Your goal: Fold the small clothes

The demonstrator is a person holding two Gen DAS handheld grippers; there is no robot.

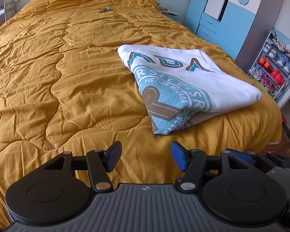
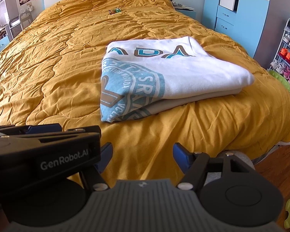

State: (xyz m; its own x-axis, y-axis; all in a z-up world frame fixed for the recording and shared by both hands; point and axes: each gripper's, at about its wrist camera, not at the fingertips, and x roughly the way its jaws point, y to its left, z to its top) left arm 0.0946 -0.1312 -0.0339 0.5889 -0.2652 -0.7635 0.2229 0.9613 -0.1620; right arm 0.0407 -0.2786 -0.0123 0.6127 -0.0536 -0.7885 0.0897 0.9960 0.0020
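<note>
Shirt (image 2: 164,73) lettering partly hidden by folds

Both views are bright with soft daylight, and the mustard quilt (image 1: 67,77) shows gentle shading in its creases. The folded white shirt (image 1: 193,81) is nearly overexposed, with a faint halo at its edges. Fisheye distortion bends the wardrobe (image 1: 232,9) and darkens the corners. The left hand-held gripper (image 2: 38,150), close to the right lens, looks slightly soft.
</note>
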